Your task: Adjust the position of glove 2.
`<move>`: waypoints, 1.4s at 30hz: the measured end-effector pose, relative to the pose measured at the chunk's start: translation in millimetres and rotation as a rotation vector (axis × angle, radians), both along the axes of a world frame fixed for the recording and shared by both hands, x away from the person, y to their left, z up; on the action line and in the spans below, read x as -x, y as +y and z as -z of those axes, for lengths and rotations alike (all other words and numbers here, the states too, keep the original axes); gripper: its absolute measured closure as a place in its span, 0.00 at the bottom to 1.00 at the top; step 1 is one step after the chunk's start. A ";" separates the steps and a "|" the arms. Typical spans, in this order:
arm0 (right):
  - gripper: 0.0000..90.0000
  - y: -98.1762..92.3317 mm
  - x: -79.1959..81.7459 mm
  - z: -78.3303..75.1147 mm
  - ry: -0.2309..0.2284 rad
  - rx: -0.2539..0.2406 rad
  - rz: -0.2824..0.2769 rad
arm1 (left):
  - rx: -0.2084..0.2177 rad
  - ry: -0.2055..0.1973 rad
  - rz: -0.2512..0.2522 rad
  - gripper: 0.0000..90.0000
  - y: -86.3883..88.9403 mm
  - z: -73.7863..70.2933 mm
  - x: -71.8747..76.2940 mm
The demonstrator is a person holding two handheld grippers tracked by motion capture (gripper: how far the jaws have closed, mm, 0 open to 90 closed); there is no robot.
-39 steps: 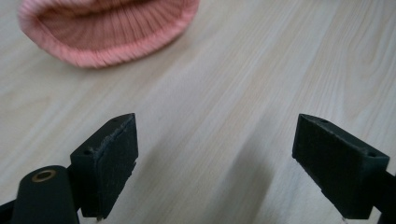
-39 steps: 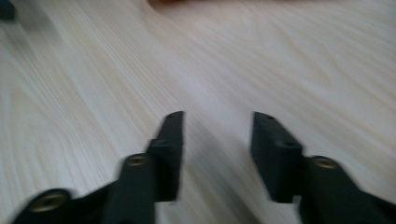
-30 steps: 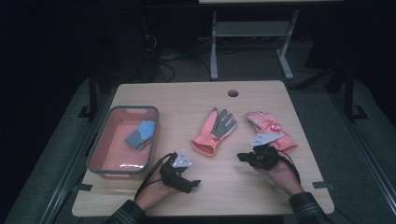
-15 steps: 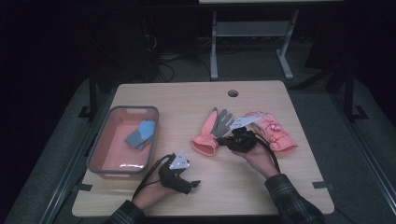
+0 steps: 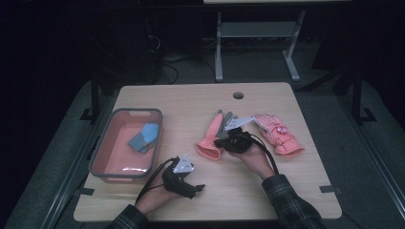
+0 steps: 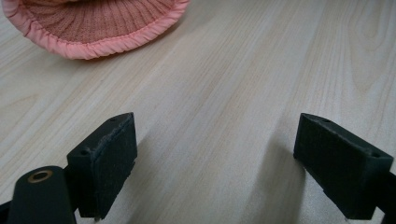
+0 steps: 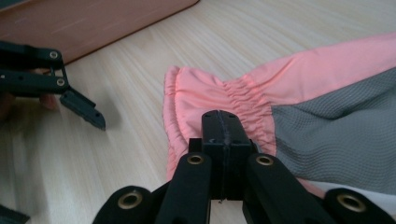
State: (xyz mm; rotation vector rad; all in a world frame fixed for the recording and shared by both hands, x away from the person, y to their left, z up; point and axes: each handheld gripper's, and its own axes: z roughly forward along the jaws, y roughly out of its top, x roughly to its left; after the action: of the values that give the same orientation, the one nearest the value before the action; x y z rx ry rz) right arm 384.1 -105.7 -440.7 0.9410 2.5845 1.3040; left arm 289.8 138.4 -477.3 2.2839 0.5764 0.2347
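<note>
Right gripper (image 7: 223, 135) has its jaws pressed together above the grey-and-pink glove (image 5: 214, 136), which lies flat mid-table beside its pink partner (image 5: 279, 133), likely lining up a pinch. Left gripper (image 6: 219, 154) rests nearby, jaws apart, holding nothing.

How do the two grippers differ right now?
The left gripper is open over bare table; the right gripper is shut above the pink-and-grey glove. The left sits near the table's front edge, the right farther in, between the gloves. Both are black and hand-held.
</note>
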 end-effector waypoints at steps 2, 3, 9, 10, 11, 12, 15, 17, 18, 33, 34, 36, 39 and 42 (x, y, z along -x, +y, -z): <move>1.00 -2.1 1.0 0.8 -0.006 0.010 -0.005 | -0.001 -0.002 0.002 0.14 0.0 -0.1 -0.1; 1.00 -4.4 2.2 1.0 -0.004 0.013 -0.008 | -0.002 -0.003 0.003 0.14 0.1 -0.1 -0.2; 1.00 -14.6 6.5 0.5 0.000 0.014 -0.004 | -0.003 -0.003 0.002 0.14 0.0 -0.3 -0.1; 1.00 -14.5 6.1 -1.1 -0.010 0.005 0.001 | -0.003 -0.003 0.002 0.14 0.0 -0.2 -0.1; 1.00 -12.7 4.3 -4.2 -0.021 -0.011 0.001 | -0.003 -0.003 0.002 0.14 0.0 -0.3 -0.1; 1.00 -10.6 3.5 -5.5 -0.021 -0.016 0.003 | -0.002 -0.004 0.003 0.14 0.1 -0.1 -0.2; 1.00 -1.3 0.3 -7.3 -0.026 -0.023 -0.009 | 0.000 0.000 0.000 0.14 0.0 0.0 0.0; 1.00 6.5 -0.4 -3.9 -0.020 0.004 -0.018 | -0.001 0.000 0.000 0.14 0.0 -0.1 0.1; 1.00 8.5 -0.1 -1.4 -0.022 0.022 -0.022 | -0.001 0.000 0.000 0.14 0.0 -0.1 0.1; 1.00 -32.8 21.0 1.1 0.002 0.048 -0.012 | 0.003 -0.001 -0.003 0.14 0.0 0.0 0.4; 1.00 -36.4 22.5 1.1 0.000 0.052 -0.012 | 0.003 -0.001 -0.003 0.14 0.0 0.0 0.4; 1.00 -42.0 25.1 1.1 0.007 0.053 -0.010 | 0.004 -0.001 -0.003 0.14 -0.1 0.0 0.4; 1.00 -51.8 28.3 0.3 0.010 0.064 0.003 | 0.004 -0.002 -0.003 0.14 -0.1 0.0 0.4; 1.00 -63.8 30.2 0.1 0.013 0.069 0.020 | 0.003 -0.002 -0.002 0.14 0.0 0.0 0.3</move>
State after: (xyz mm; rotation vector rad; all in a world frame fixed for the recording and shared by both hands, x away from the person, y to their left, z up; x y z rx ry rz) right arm 353.9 -169.4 -440.8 0.9644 2.6048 1.1993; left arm 289.5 138.4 -477.2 2.2802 0.5780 0.2366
